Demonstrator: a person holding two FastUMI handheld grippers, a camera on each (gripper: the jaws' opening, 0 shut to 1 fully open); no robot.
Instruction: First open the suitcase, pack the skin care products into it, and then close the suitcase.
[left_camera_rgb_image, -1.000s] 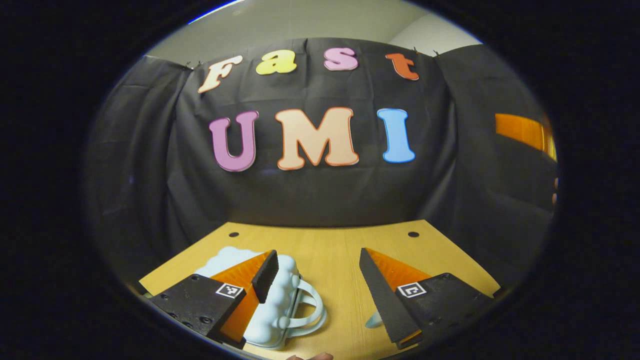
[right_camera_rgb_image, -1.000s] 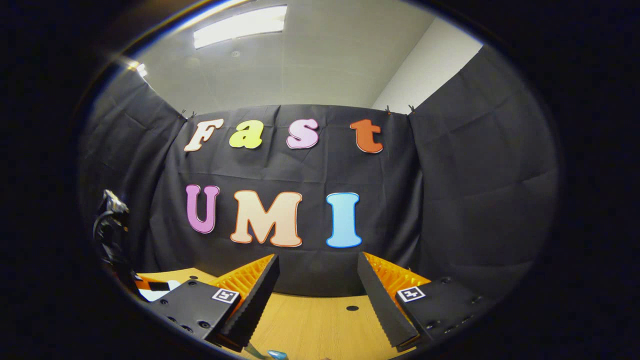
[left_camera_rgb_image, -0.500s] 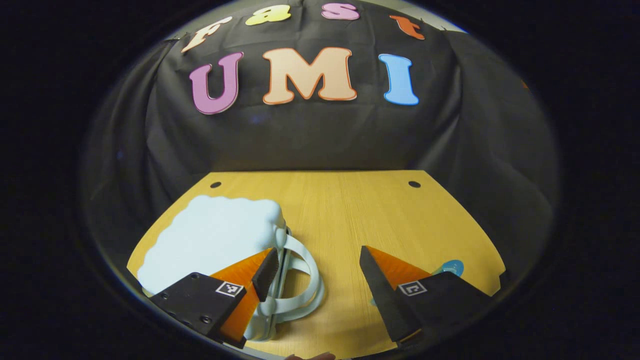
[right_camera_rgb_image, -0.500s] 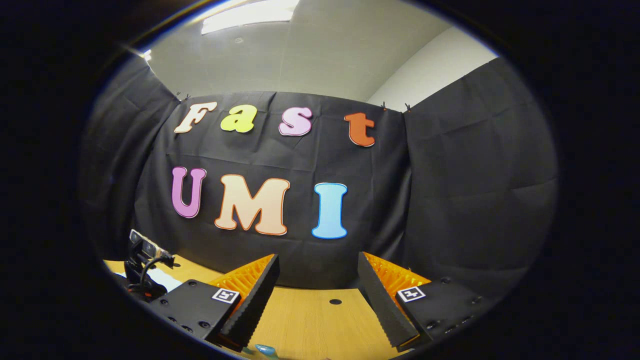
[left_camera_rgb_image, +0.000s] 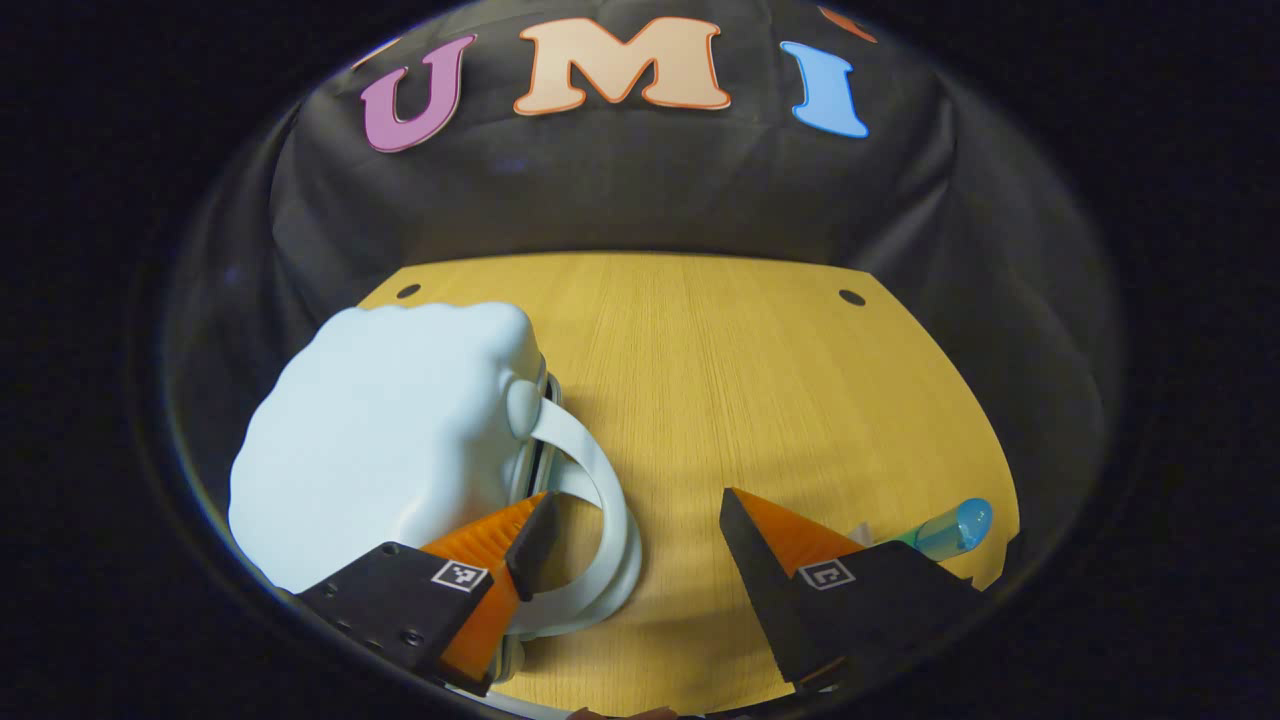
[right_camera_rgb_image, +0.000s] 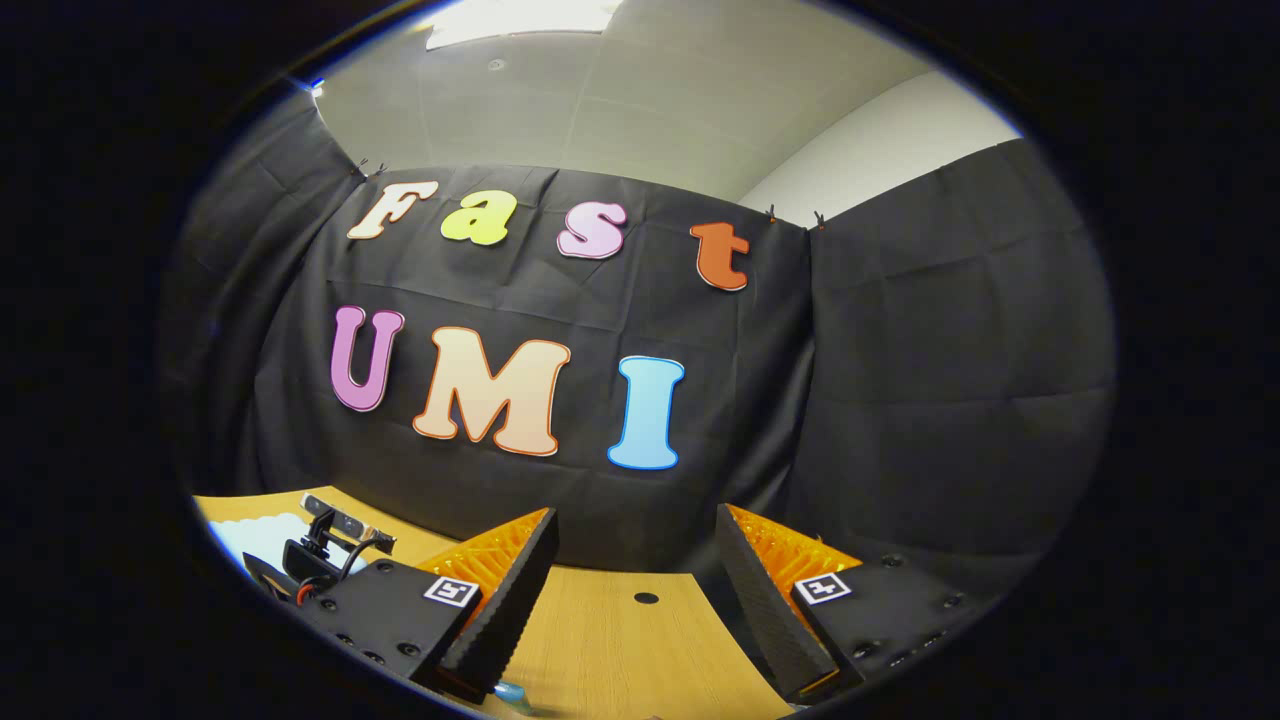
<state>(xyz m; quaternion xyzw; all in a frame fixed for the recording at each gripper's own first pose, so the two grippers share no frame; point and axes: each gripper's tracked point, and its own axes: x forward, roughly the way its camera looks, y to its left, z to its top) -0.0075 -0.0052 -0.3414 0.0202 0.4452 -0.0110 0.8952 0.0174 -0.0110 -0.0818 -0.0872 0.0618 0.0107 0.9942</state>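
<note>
Black cloth walls close the booth around a light wooden table (left_camera_rgb_image: 720, 380) whose grain runs away toward the back of the frame. Nearest in the left gripper view, at the bottom, the left gripper (left_camera_rgb_image: 625, 545) stands with its fingers spread wide, grasping nothing. Its left-hand finger lies over the looped handle (left_camera_rgb_image: 600, 500) of a small pale blue suitcase (left_camera_rgb_image: 380, 440), at the lower left of the frame; whether it touches the handle cannot be told. The suitcase is a glossy hard shell with a lumpy, cloud-like scalloped outline. It lies flat on the table with its lid closed, a dark seam running along the edge where the handle joins. At the lower right, partly hidden behind the gripper's other finger, lies a clear teal skin care tube (left_camera_rgb_image: 945, 530) with a rounded end, near the table's edge and well apart from the suitcase. Two dark round holes mark the table's far corners.

In the right gripper view the right gripper (right_camera_rgb_image: 635, 590) is likewise spread open at the bottom, holding nothing, above the table. At the lower left of that frame sit the other gripper's black camera mount and a sliver of the pale suitcase. Beyond, a grey ceiling with a bright light panel runs over the cloth.
</note>
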